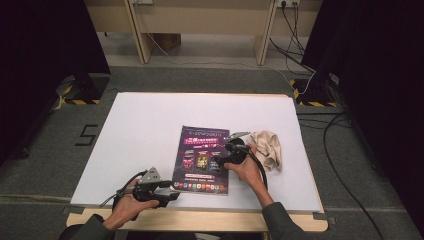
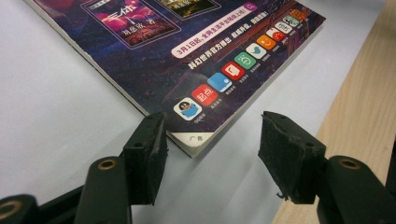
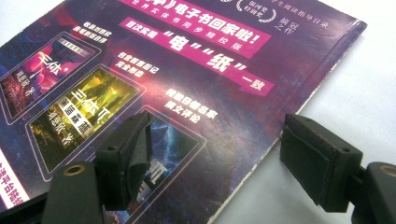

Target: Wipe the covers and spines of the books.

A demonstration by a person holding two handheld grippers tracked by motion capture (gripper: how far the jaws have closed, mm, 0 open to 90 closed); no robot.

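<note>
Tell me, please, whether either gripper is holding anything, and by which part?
Nothing is held: the left gripper and right gripper stand open at the magazine's edges.

A white worktop (image 1: 150,130) carries a magazine (image 1: 202,160) near its middle, a crumpled beige cloth (image 1: 269,146) just right.

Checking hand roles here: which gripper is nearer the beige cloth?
Right. The right gripper is over the magazine's right edge, beside the cloth; the left gripper sits at the magazine's near left corner.
</note>
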